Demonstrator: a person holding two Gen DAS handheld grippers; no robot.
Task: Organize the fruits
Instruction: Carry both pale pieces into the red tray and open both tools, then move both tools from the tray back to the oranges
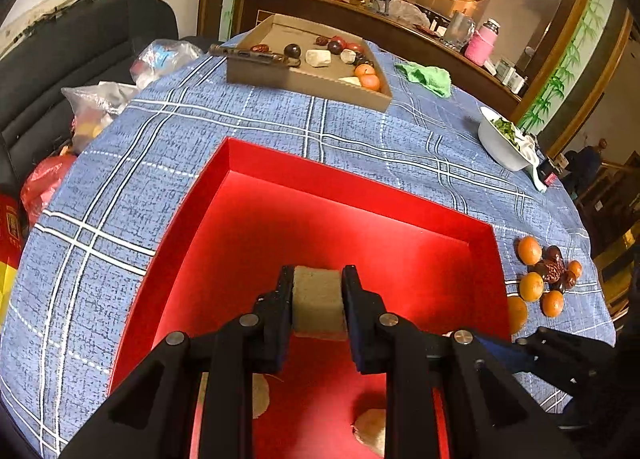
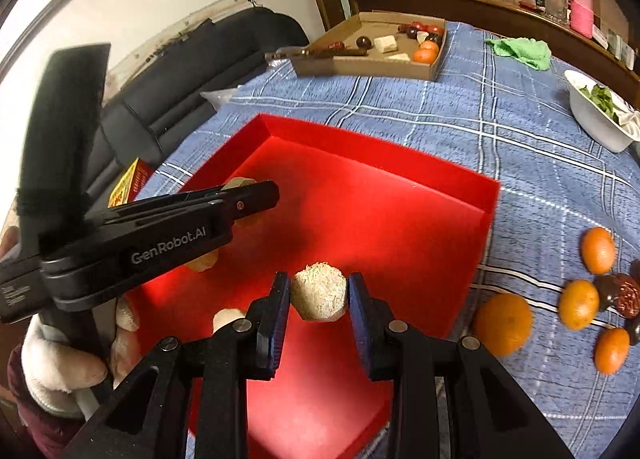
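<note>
The left gripper (image 1: 318,299) is clamped on a pale tan block (image 1: 318,301) above the red tray (image 1: 280,163), near its close edge. The right gripper (image 2: 319,299) has a crumbly beige chunk (image 2: 319,291) between narrow jaws, over the same tray; whether the pads press it I cannot tell. Other pale pieces (image 1: 370,429) lie on the tray floor. Just beyond the tray's right edge, on the blue checked tablecloth (image 1: 200,115), sit oranges (image 2: 503,323) and dark red dates (image 2: 624,293). At the table's far edge stands a cardboard box (image 1: 304,83) with more fruit.
</note>
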